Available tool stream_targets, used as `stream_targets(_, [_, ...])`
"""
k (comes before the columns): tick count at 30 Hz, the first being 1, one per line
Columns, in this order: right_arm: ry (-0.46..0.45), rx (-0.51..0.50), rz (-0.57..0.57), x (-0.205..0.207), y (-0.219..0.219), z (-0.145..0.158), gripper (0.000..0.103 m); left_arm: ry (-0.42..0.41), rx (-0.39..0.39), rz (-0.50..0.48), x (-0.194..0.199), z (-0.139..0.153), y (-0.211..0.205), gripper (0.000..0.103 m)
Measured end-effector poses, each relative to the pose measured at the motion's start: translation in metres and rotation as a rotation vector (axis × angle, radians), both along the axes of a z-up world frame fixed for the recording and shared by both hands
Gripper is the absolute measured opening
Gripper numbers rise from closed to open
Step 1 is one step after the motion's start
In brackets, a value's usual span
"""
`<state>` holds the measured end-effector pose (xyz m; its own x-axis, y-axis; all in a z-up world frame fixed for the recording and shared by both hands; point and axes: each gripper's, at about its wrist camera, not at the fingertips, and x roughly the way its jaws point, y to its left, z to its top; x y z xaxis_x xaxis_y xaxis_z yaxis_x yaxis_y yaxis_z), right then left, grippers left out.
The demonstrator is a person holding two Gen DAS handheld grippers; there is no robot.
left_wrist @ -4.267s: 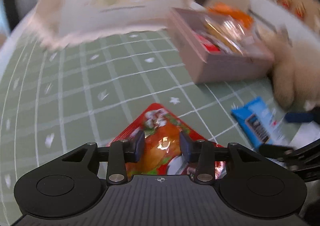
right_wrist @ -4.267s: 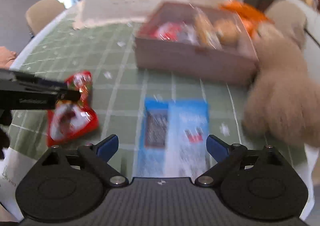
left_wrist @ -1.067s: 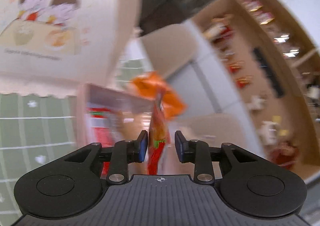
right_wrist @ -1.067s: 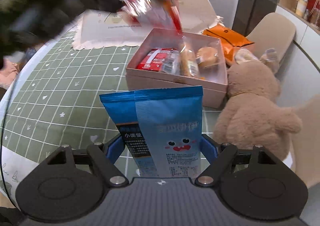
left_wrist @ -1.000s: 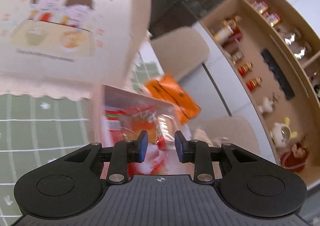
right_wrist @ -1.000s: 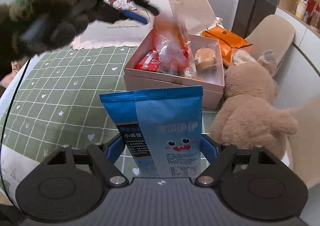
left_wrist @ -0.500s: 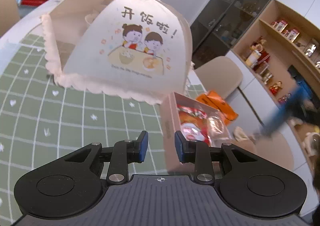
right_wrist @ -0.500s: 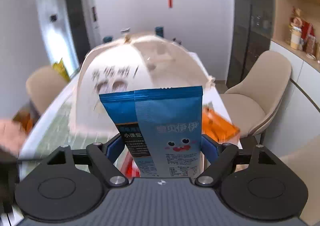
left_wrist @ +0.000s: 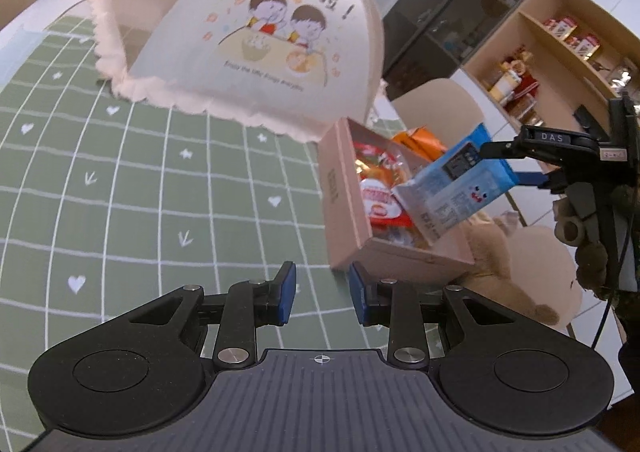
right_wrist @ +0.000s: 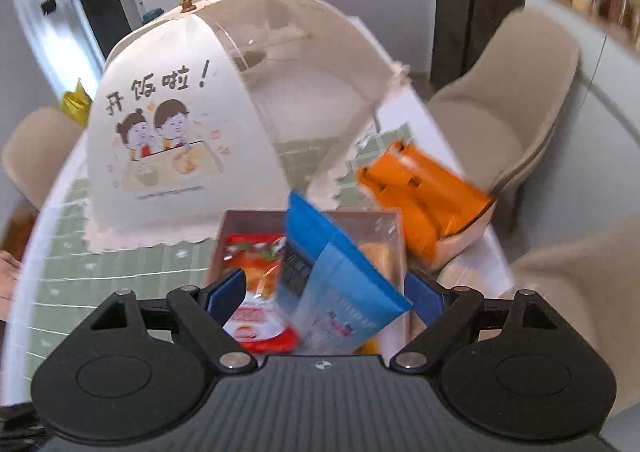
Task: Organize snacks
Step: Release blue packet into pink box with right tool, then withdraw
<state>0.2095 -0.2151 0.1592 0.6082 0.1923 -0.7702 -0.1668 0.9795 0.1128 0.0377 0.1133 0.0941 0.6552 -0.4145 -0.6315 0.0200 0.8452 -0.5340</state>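
Observation:
A pink open box (left_wrist: 340,208) (right_wrist: 225,236) stands on the green checked tablecloth and holds a red snack packet (left_wrist: 380,196) (right_wrist: 256,288) among other snacks. My left gripper (left_wrist: 322,292) is open and empty, low over the cloth just left of the box. My right gripper (right_wrist: 324,294) (left_wrist: 502,166) hangs over the box with its jaws opening. A blue snack packet (right_wrist: 340,288) (left_wrist: 452,188) lies tilted and loose between them, its lower end dipping into the box; the pads do not press it.
A large white mesh food cover (left_wrist: 260,44) (right_wrist: 192,112) stands behind the box. Orange packets (right_wrist: 420,192) lie beyond it, a beige plush toy (left_wrist: 500,264) to its right. Beige chairs (right_wrist: 500,100) ring the table. Green cloth (left_wrist: 120,192) spreads to the left.
The left gripper let the red packet drop into the box and drew back to the left. The right gripper carried the blue packet over the box, where it now tilts free.

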Motion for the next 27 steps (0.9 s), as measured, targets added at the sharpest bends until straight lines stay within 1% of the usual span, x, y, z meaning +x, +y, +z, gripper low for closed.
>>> stream_targets(1, [0.0, 0.005, 0.01, 0.003, 0.001, -0.004, 0.087, 0.005, 0.001, 0.002, -0.001, -0.001, -0.001, 0.033])
stream_targets(2, [0.011, 0.019, 0.021, 0.008, 0.001, -0.009, 0.08, 0.009, 0.002, 0.003, -0.003, -0.001, -0.003, 0.033])
stream_targets(3, [0.025, 0.039, 0.035, 0.013, 0.002, -0.013, 0.06, 0.012, 0.002, 0.001, -0.004, -0.001, -0.005, 0.033])
stream_targets(5, [0.1, 0.104, 0.086, 0.025, 0.008, -0.033, 0.035, 0.021, 0.004, -0.007, -0.008, -0.001, -0.01, 0.033])
stream_targets(6, [0.145, 0.138, 0.113, 0.031, 0.012, -0.046, 0.032, 0.029, 0.014, -0.013, -0.01, -0.002, -0.013, 0.033])
stream_targets(7, [0.17, 0.16, 0.137, 0.036, 0.016, -0.055, 0.032, 0.038, 0.026, -0.018, -0.013, -0.003, -0.016, 0.033])
stream_targets(9, [0.183, 0.179, 0.157, 0.045, 0.019, -0.064, 0.031, 0.066, 0.053, -0.028, -0.018, -0.005, -0.021, 0.033])
stream_targets(11, [0.186, 0.226, 0.163, 0.051, 0.015, -0.059, 0.029, 0.087, 0.063, -0.034, -0.024, -0.008, -0.023, 0.033])
stream_targets(12, [0.181, 0.257, 0.17, 0.052, 0.011, -0.051, 0.02, 0.092, 0.06, -0.036, -0.027, -0.01, -0.023, 0.033])
stream_targets(13, [0.187, 0.299, 0.188, 0.053, 0.007, -0.043, 0.017, 0.099, 0.056, -0.035, -0.03, -0.012, -0.023, 0.033])
stream_targets(15, [0.19, 0.379, 0.212, 0.054, -0.001, -0.026, 0.017, 0.11, 0.045, -0.018, -0.032, -0.017, -0.02, 0.033])
stream_targets(16, [0.18, 0.392, 0.219, 0.056, -0.001, -0.019, 0.017, 0.118, 0.034, -0.004, -0.032, -0.02, -0.019, 0.033])
stream_targets(17, [0.165, 0.397, 0.229, 0.058, 0.0, -0.013, 0.017, 0.125, 0.024, 0.006, -0.031, -0.022, -0.018, 0.033])
stream_targets(18, [0.145, 0.385, 0.238, 0.06, 0.001, -0.009, 0.019, 0.133, 0.014, 0.017, -0.029, -0.024, -0.018, 0.033])
stream_targets(19, [0.121, 0.366, 0.238, 0.062, 0.001, -0.007, 0.025, 0.139, 0.01, 0.022, -0.027, -0.026, -0.019, 0.033])
stream_targets(20, [0.11, 0.35, 0.232, 0.067, 0.0, -0.01, 0.05, 0.141, 0.011, 0.02, -0.025, -0.026, -0.021, 0.033])
stream_targets(21, [0.112, 0.318, 0.211, 0.073, -0.002, -0.014, 0.071, 0.14, 0.016, 0.014, -0.024, -0.026, -0.023, 0.033])
stream_targets(25, [0.079, 0.161, 0.065, 0.082, -0.025, -0.029, 0.07, 0.117, 0.056, -0.013, -0.025, -0.02, -0.031, 0.033])
stream_targets(26, [0.064, 0.15, 0.053, 0.078, -0.032, -0.028, 0.07, 0.11, 0.075, -0.012, -0.026, -0.02, -0.032, 0.033])
stream_targets(27, [0.058, 0.161, 0.052, 0.07, -0.039, -0.026, 0.07, 0.107, 0.102, -0.008, -0.025, -0.021, -0.033, 0.033])
